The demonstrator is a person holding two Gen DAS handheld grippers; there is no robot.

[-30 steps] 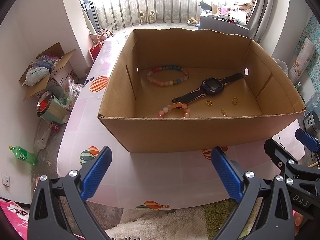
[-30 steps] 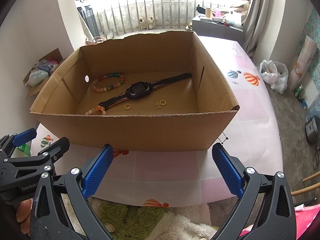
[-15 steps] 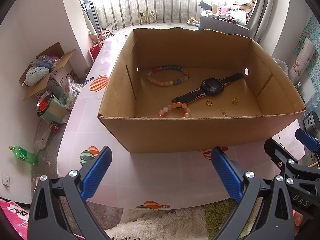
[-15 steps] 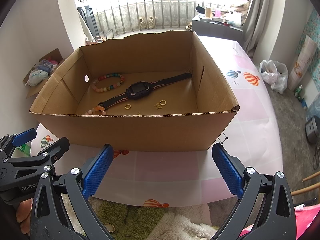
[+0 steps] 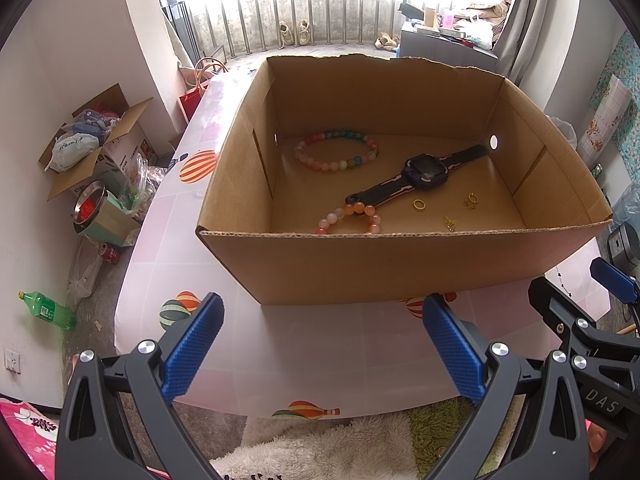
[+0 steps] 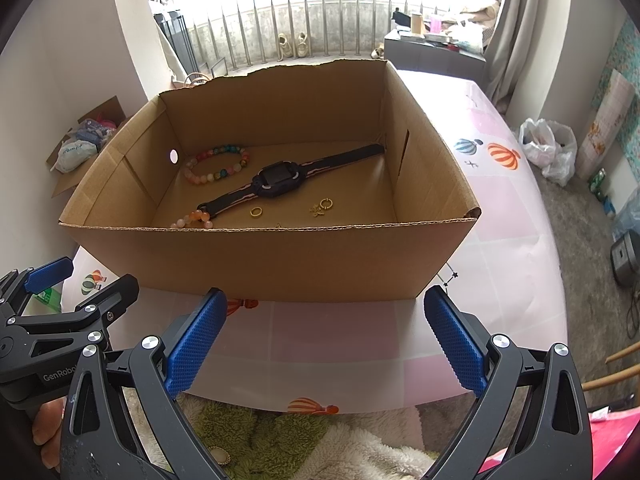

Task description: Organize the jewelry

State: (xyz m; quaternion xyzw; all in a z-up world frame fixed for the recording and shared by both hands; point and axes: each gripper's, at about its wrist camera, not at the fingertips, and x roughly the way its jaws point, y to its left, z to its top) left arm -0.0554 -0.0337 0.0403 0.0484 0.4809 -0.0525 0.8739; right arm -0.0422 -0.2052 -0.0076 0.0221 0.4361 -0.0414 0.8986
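A pink balloon-print tabletop (image 5: 320, 352) stands before a barred balcony, carrying an open cardboard box (image 5: 400, 264). Inside lie a watch (image 5: 424, 170), two bead bracelets (image 5: 336, 152), and small gold rings (image 5: 419, 204). Left gripper (image 5: 320, 344) and right gripper (image 6: 324, 336) hover near the tabletop's front edge, jaws spread, empty.

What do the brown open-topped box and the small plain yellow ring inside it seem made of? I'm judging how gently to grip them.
Brown open-topped box: corrugated cardboard, matte; fluting shows along its cut top edge, and the far rim is torn ragged. Small plain yellow ring: looks like polished gold-coloured metal, given its bright glint; whether solid or plated cannot be told.
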